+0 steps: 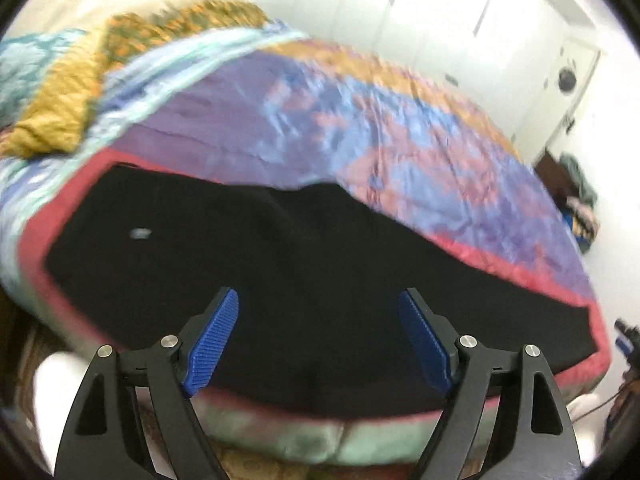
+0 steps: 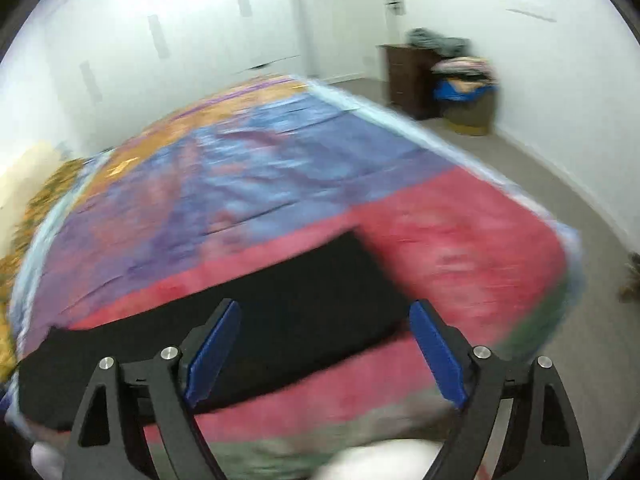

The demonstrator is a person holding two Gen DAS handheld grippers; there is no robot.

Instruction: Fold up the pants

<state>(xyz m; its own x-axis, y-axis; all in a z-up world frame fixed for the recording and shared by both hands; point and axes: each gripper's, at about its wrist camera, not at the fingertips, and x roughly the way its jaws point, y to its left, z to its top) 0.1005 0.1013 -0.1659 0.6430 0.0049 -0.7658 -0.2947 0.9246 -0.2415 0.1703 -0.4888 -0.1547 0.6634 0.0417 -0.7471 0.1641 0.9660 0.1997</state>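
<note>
Black pants point(image 1: 256, 264) lie flat along the near edge of a bed with a colourful tie-dye cover point(image 1: 320, 120). In the left wrist view my left gripper point(image 1: 319, 296) is open and empty, above the middle of the pants. In the right wrist view the pants point(image 2: 280, 320) run from the lower left to a square end near the centre. My right gripper point(image 2: 325, 308) is open and empty, above that end of the pants. Both views are blurred.
A yellow patterned blanket point(image 1: 60, 104) lies at the far left of the bed. White wardrobe doors point(image 2: 160, 40) stand behind the bed. A brown cabinet point(image 2: 408, 76) and a full laundry basket point(image 2: 468, 92) stand in the far corner on grey carpet point(image 2: 560, 208).
</note>
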